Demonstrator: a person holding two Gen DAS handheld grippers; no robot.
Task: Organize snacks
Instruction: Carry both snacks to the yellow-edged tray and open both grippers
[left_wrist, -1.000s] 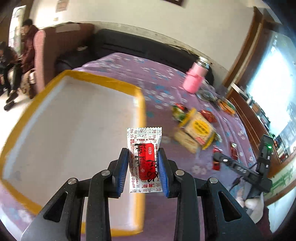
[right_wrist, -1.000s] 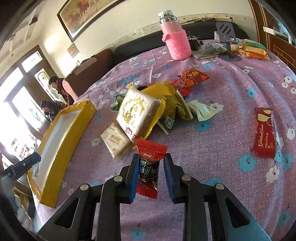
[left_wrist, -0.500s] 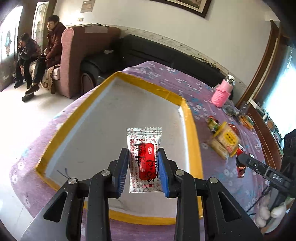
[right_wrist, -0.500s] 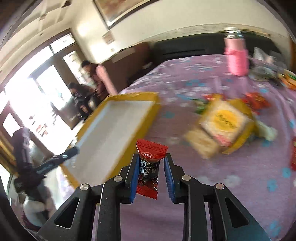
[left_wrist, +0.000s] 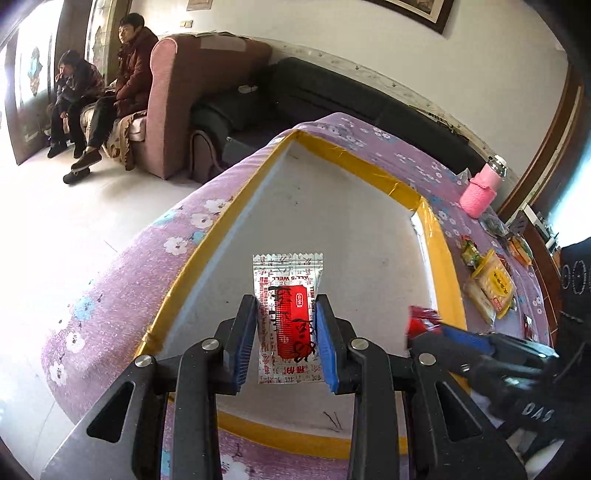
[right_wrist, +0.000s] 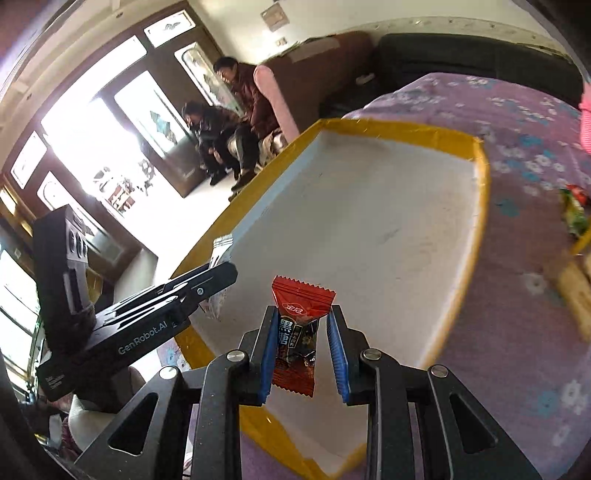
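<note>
My left gripper is shut on a silver and red snack packet and holds it over the near part of the white tray with a yellow rim. My right gripper is shut on a red and black candy packet, above the tray's near corner. The right gripper also shows at the right of the left wrist view. The left gripper shows at the left of the right wrist view. The tray holds nothing.
A pile of snack packets lies on the purple flowered cloth right of the tray, with a pink bottle beyond. Two people sit on a sofa past the table's far left edge.
Both grippers have swung left over the tray, each still holding its packet. The right gripper has come from the snack pile to beside the left one.
</note>
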